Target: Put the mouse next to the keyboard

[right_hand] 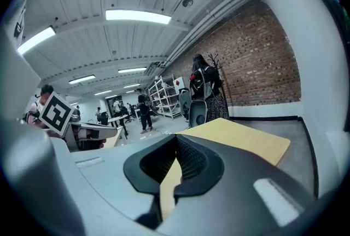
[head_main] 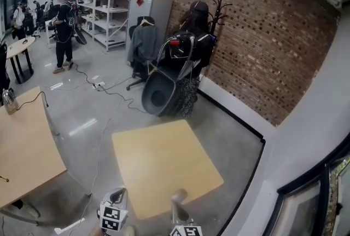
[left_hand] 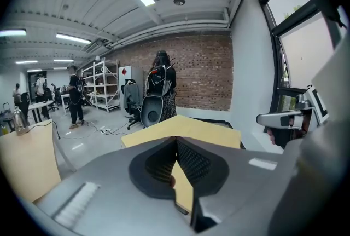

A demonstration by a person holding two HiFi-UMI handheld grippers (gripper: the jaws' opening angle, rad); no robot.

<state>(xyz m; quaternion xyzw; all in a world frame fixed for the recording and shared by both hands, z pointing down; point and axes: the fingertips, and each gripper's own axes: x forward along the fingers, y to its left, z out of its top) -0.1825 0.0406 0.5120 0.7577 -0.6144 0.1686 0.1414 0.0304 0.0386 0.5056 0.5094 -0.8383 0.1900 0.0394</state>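
No mouse and no keyboard shows in any view. A light wooden square table [head_main: 164, 163] stands in front of me with a bare top. My left gripper [head_main: 117, 197] hovers at the table's near left corner, and its jaws meet at the tips with nothing between them [left_hand: 176, 140]. My right gripper [head_main: 178, 197] is over the table's near edge. Its jaws also meet, with nothing held [right_hand: 176, 137]. The right gripper [left_hand: 284, 118] appears at the right of the left gripper view.
A second wooden table [head_main: 22, 147] with a metal bottle [head_main: 9, 101] stands to the left. Beyond the square table are a dark shell chair [head_main: 159, 93], hung bags and coats [head_main: 194, 38], shelves [head_main: 106, 7], floor cables [head_main: 101, 87] and a person [head_main: 64, 27]. A brick wall [head_main: 262, 38] runs along the right.
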